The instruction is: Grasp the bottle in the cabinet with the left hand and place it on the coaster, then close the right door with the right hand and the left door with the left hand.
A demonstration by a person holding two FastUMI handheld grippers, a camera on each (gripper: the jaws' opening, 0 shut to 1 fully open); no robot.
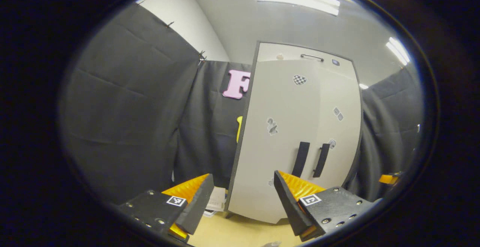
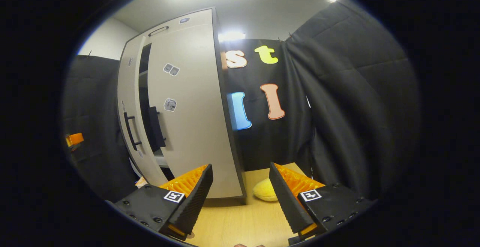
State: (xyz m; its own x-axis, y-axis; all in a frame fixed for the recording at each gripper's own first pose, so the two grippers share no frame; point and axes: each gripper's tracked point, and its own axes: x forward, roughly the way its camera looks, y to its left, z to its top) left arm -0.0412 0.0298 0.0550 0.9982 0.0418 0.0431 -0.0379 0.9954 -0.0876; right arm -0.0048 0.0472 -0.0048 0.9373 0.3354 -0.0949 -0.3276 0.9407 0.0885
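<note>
One cabinet (image 1: 296,134) stands on the table (image 1: 232,232), its two doors each bearing one dark handle; the left door (image 2: 131,116) is slightly ajar beside the right door (image 2: 191,116). Left tool (image 1: 240,202) and right tool (image 2: 240,198): both released, grasping nothing. One yellow object (image 2: 264,192) lies beside the cabinet.

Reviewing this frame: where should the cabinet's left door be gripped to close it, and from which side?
Probably the black vertical bar handle by the left door's free edge. It stands off the panel on short posts, so the open left claw could straddle it from the front, one finger each side. The door sits slightly ajar.
</note>
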